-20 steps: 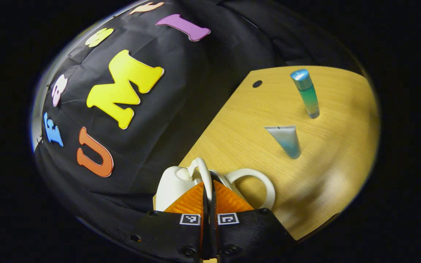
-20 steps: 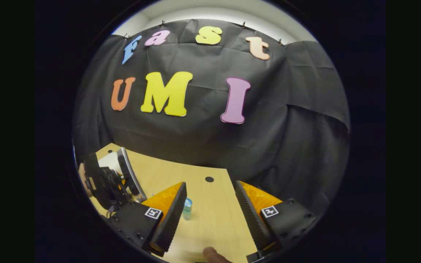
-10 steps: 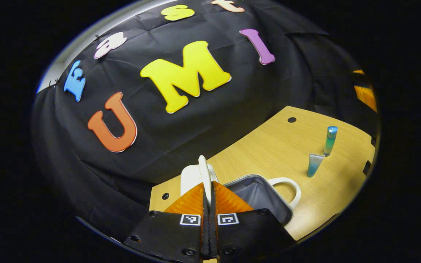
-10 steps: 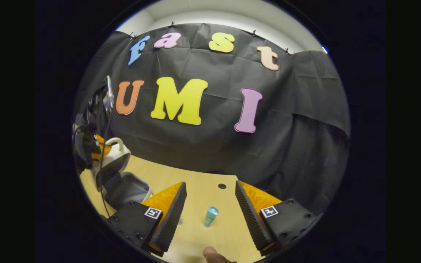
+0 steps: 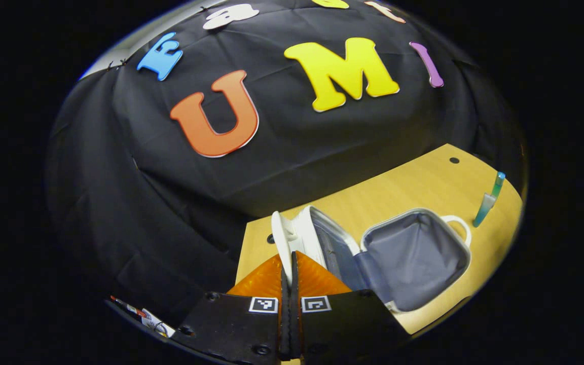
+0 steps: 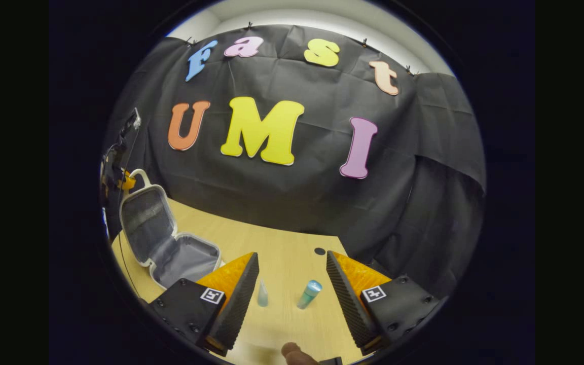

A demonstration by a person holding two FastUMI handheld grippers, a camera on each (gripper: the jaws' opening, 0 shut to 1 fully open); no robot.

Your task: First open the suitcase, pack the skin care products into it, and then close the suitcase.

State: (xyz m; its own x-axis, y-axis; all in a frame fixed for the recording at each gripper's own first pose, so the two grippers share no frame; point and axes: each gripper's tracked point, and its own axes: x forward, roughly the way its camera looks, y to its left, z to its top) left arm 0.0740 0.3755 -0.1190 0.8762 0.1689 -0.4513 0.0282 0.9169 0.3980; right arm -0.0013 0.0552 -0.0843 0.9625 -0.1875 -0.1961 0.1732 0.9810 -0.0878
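In the left gripper view, the left gripper (image 5: pixel 290 263) sits at the bottom with its two orange fingers (image 5: pixel 264 281) pressed close together. They pinch the thin white handle (image 5: pixel 281 243) on the lid (image 5: pixel 317 243) of the small white suitcase (image 5: pixel 413 258). The lid is lifted up and the suitcase is open. Its inside is grey cloth, and a second white handle (image 5: pixel 458 225) loops off the far rim of the bottom half. The suitcase rests on a light wooden table (image 5: pixel 398 187). Near the right edge of this view stand two skin care products: a blue-green bottle (image 5: pixel 497 183) and a pale tube (image 5: pixel 483 209), just beside each other and apart from the suitcase. They are small and bent here, so I cannot tell if they touch. Each black finger block has a small square black-and-white code sticker (image 5: pixel 263 304). It has no words to read.

In the right gripper view, the right gripper (image 6: pixel 292 284) has its fingers spread wide and holds nothing. Between them on the table stand the tube (image 6: pixel 262 294) and the bottle (image 6: pixel 310 294), a little apart. The bottle leans to the right. No label on them can be read. The open suitcase (image 6: pixel 170 243) is off to the left, with its lid upright. The left gripper (image 6: pixel 119 175) is by the lid's top handle. A fingertip (image 6: pixel 294 351) peeks in at the bottom.
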